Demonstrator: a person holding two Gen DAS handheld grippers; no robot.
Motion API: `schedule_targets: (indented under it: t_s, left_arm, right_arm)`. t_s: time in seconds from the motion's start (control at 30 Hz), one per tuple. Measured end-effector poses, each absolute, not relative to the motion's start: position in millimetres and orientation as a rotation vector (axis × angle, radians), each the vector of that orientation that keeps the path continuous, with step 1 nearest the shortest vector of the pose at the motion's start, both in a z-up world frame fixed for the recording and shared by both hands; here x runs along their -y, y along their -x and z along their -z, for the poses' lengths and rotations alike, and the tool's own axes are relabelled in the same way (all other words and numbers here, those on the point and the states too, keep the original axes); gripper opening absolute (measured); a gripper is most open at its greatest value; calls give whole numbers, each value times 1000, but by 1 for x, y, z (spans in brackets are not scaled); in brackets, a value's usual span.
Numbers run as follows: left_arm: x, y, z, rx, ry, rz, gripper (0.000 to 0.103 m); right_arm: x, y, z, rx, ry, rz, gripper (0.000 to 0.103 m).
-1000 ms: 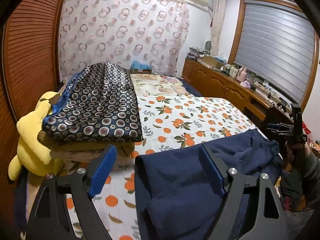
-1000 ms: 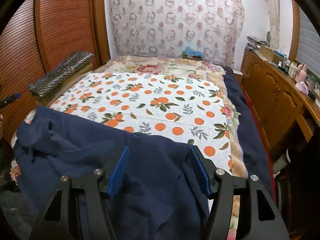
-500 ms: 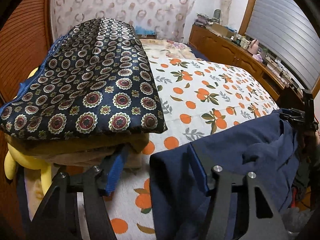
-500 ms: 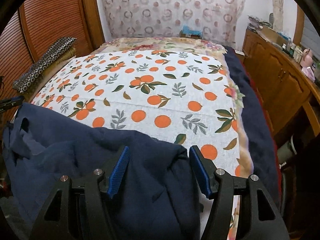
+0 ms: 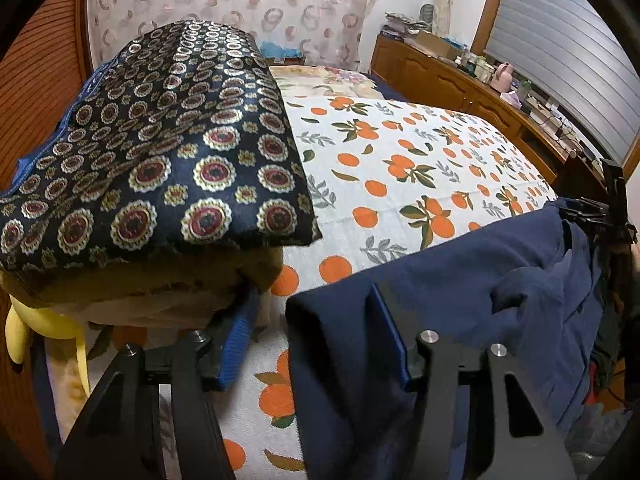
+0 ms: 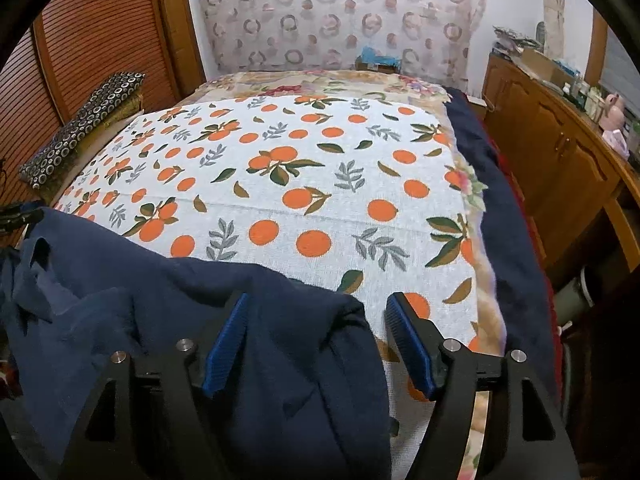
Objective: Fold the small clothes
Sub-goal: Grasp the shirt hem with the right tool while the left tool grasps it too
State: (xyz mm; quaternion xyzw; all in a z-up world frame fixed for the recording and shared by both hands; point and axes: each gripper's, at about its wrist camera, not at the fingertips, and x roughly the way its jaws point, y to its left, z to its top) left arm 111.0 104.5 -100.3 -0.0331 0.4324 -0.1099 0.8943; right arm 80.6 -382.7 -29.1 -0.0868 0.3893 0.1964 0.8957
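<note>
A navy blue garment (image 5: pixel 460 312) lies across the near edge of the bed on an orange-print sheet (image 5: pixel 400 168). It also shows in the right wrist view (image 6: pixel 200 320). My left gripper (image 5: pixel 316 340) is open, its jaws wide; the garment's left corner lies between them and drapes over the right finger. My right gripper (image 6: pixel 320 340) is open, with the garment's right corner lying between its jaws. The right gripper also shows far right in the left wrist view (image 5: pixel 612 216).
A folded pile topped by a dark patterned cloth (image 5: pixel 160 152) sits just left of my left gripper, over a yellow plush toy (image 5: pixel 24 320). A wooden cabinet (image 6: pixel 560 152) runs along the right of the bed. A slatted wooden wardrobe (image 6: pixel 88 40) stands left.
Both grippers have moved forward and lower over the bed. The garment's edge has come further onto the sheet. The patterned pile is now much closer to the left gripper.
</note>
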Motion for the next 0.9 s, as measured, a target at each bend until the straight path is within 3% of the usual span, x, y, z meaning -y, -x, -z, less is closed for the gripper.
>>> schedule_targets:
  t_s: [0.33,0.43,0.5,0.6,0.7,0.9]
  left_arm:
    - [-101,-112,106,-906,53,229,58]
    - [-102,-111,106,-896,64,232,52]
    - [-103,-112,107,-906,97,265,29]
    - [-104,-109,109,-908,109,296,18]
    - [-100,-103,104,-887,105,299,11]
    - [-91,-68,59,-725,134,402,9]
  right_arm:
    - [383,-77,30,-794,187,-415,72]
    - [379,-72,31,-786,200,-434,57]
    - [377,-68,31,-782,203,-457,39]
    - [376,-63,31,-781,191,-507,21]
    - [380,-57,30,-770,171,-526,14]
    - [390,-18,-2,-641,128,-543,13]
